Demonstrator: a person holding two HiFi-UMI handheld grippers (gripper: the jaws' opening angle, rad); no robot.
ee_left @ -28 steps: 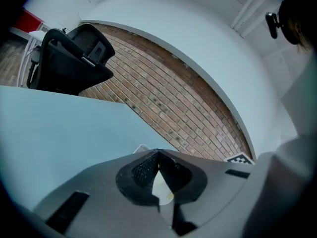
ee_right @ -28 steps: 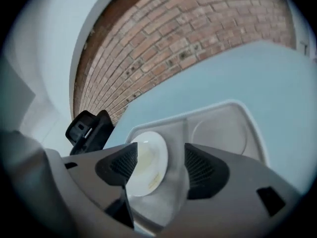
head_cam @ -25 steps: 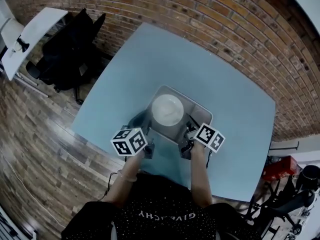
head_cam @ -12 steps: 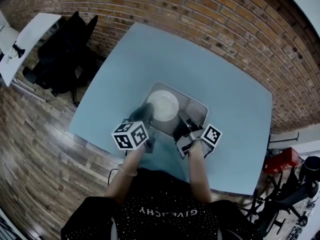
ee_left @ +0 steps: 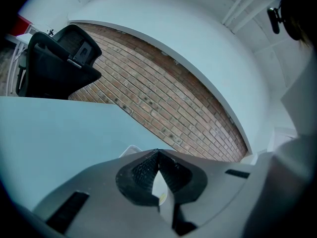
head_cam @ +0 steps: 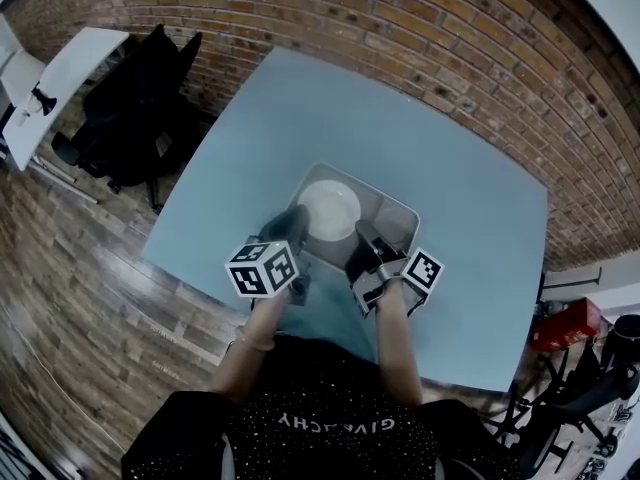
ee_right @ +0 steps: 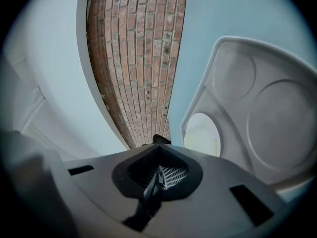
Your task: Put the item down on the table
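Centrally on blue table (head_cam: 300, 118), tray (head_cam: 396, 218) holding plate (head_cam: 328, 208)

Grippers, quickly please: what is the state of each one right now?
Left gripper: shut on the tray, at its left rim.
Right gripper: shut, apparently on the tray's near rim.

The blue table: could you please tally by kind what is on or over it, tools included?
grey tray: 1
white bowl: 1
tools: 2, the left tool and the right tool
Total: 4
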